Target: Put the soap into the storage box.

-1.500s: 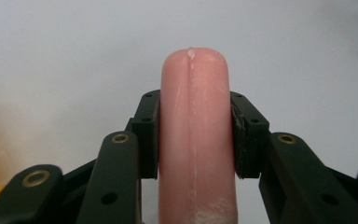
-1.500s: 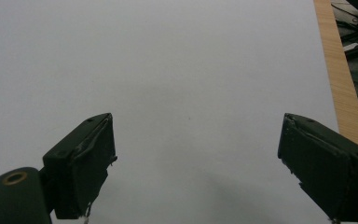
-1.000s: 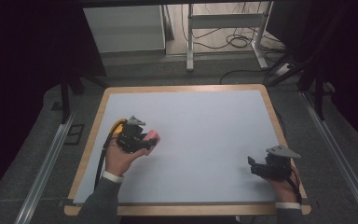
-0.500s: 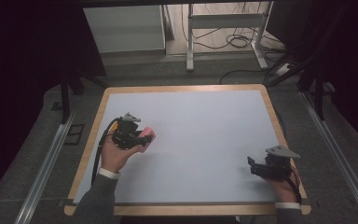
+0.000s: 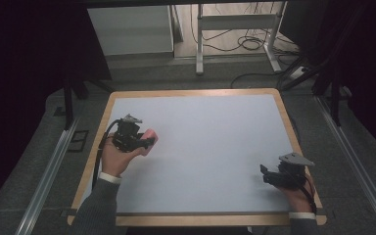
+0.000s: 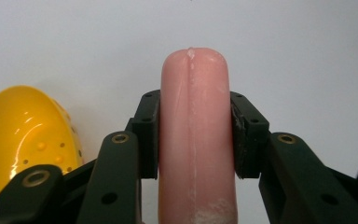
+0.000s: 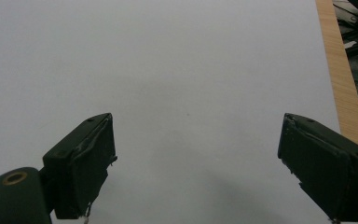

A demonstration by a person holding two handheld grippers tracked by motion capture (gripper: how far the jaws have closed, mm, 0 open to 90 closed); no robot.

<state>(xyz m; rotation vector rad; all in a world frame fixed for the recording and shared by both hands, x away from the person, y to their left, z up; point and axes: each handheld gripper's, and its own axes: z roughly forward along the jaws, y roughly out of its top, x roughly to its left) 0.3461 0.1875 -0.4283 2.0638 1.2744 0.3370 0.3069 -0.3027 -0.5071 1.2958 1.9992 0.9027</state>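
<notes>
From the high view, the left gripper (image 5: 136,139) sits at the left-centre of the white table (image 5: 215,127), a pink sausage-like piece (image 5: 149,137) poking from it; the right gripper (image 5: 274,175) rests at lower right. The left gripper view shows both jaws pinching that pink piece at mid-frame, and reveals a yellow perforated object (image 6: 25,137) at lower left. The right gripper view shows jaws spread wide over bare tabletop, a wooden table edge (image 7: 338,70) at upper right.
</notes>
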